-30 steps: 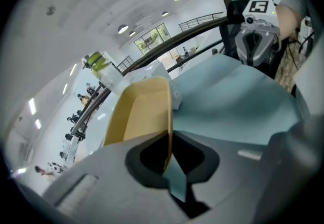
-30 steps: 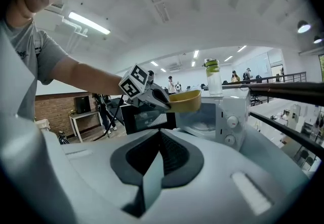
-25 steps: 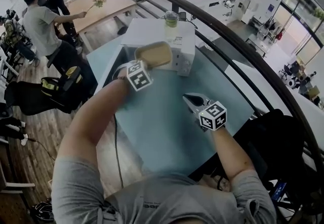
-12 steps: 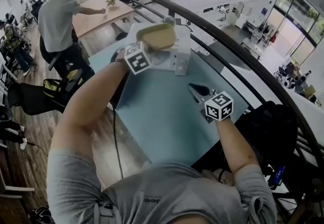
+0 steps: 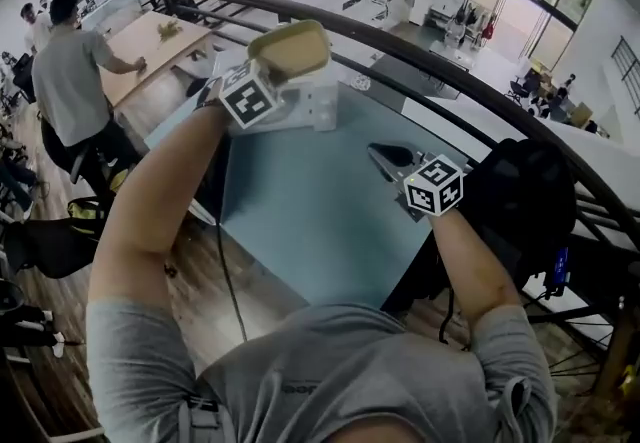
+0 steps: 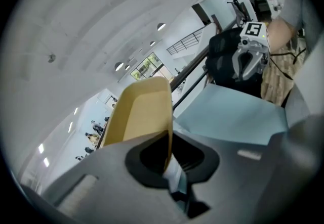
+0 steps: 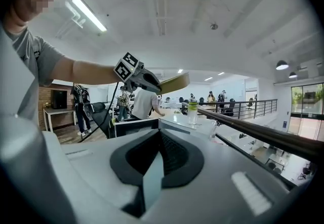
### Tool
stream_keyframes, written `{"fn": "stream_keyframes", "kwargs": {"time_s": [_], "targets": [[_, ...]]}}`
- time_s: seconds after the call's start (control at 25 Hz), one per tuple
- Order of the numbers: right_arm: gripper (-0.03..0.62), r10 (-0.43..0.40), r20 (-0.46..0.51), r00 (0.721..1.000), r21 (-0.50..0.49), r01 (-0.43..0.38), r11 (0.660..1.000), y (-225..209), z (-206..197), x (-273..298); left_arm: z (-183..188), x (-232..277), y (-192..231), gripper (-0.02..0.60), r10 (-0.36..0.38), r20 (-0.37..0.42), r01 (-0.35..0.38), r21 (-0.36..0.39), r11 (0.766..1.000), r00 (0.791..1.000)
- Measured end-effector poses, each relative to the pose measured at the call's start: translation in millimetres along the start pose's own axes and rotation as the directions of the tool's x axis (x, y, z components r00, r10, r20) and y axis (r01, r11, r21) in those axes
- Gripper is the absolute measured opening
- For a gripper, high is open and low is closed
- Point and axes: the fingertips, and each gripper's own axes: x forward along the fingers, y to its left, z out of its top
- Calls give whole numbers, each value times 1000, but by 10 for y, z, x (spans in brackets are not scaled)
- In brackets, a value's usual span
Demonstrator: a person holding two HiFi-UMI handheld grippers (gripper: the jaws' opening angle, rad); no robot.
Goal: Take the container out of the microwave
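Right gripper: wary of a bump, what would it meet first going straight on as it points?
Likely the microwave, straight ahead of the right gripper; the container held above looks clear of that line, though depth is unclear.

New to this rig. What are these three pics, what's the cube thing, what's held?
No robot: a person holds a two-jaw gripper in each hand; the marker cubes are part of the grippers. One picture comes from a camera on the person's head, looking down; the other two cameras ride on the grippers and look along their jaws. The left gripper is shut on the rim of a tan container, held in the air near a white microwave on a blue-grey table. The right gripper hovers over the table, jaws together, empty. A bottle stands on the microwave.
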Motion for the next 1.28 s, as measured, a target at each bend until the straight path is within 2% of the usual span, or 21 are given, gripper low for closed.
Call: {"fn": "stream_keyframes", "kwargs": {"time_s": [0.16,0.28,0.52,0.68,1.0,1.28], "targets": [[5,-28,13,1000,11,27,1000,-8,15,-259,208,-74,-101,31,-4,5,4,24,1000,1000],[5,-16,23,1000,-8,16,1000,-72,41,-477,417,-142,-181,31,18,-3,-18,22,1000,1000],[5,76,27,997,-72,-74,995,-249,10,-937,830,-302,-532,31,65,-66,-65,5,998,996],[5,144,27,989,-91,-141,986,-369,4,-1108,1048,-394,-695,31,108,-91,-112,-45,993,990],[5,262,8,965,-100,-260,960,-284,-47,-906,942,-436,-1088,31,105,-159,-123,-111,986,982],[5,283,0,959,-112,-281,953,-64,7,-639,676,-584,-1251,31,75,-162,-92,-98,991,984]]}}
